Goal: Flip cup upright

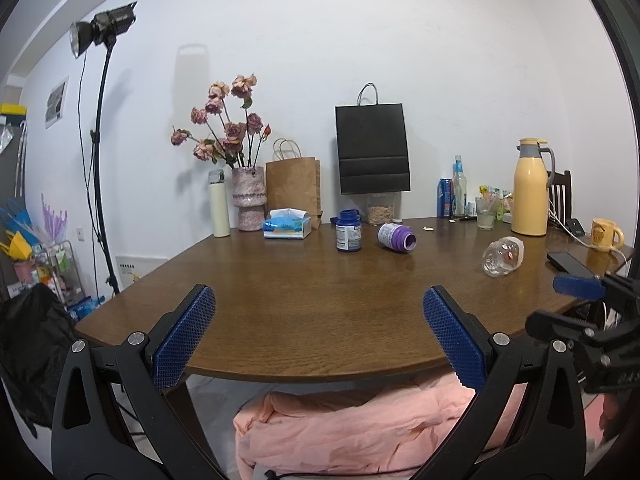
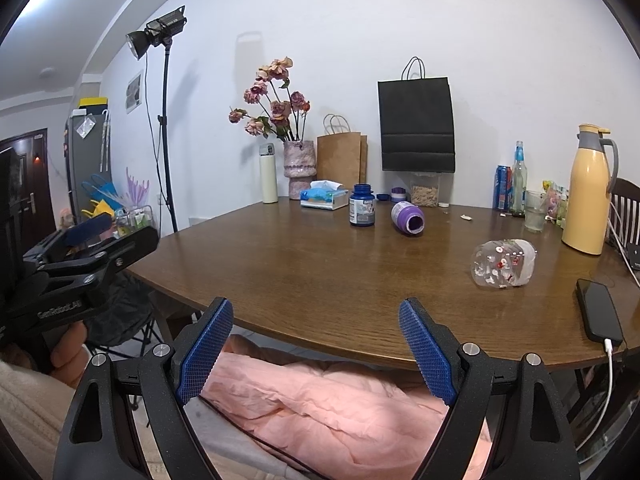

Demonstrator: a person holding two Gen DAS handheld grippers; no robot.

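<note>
**Cup on its side, both grippers wide at the table's near edge**

On the brown wooden table (image 2: 320, 272) the clear cup (image 2: 503, 264), printed with small red and white figures, lies on its side toward the right, well apart from both grippers; in the left wrist view it shows further off (image 1: 503, 257). Against the white wall a black paper bag (image 2: 416, 124) stands atop a clear jar (image 2: 425, 194), with a brown paper bag (image 2: 340, 156) to its left. A yellow thermos jug (image 2: 588, 192) with a grey lid stands upright at the far right. Left of the brown bag a pink vase (image 2: 299, 170) holds dried roses, and a cream flask (image 2: 268, 174) stands beside it. A tissue box (image 2: 323, 197) lies in front of the vase. A blue bottle (image 2: 362, 210) stands open and upright, its label too small to read; just beside it a purple bottle (image 2: 408, 218) lies on its side, mouth toward the camera. A black phone (image 2: 600, 312) lies at the right edge with a white cable plugged in. A yellow mug (image 1: 606, 234) sits behind it.

The right gripper (image 2: 316, 344) hovers over the near edge, its blue pads spread wide with nothing between them. The left gripper (image 1: 318, 332) likewise has its jaws spread and empty; seen from the right wrist, its black frame reads "GenRobot.AI". Pink cloth (image 2: 340, 408) lies below the table.
</note>
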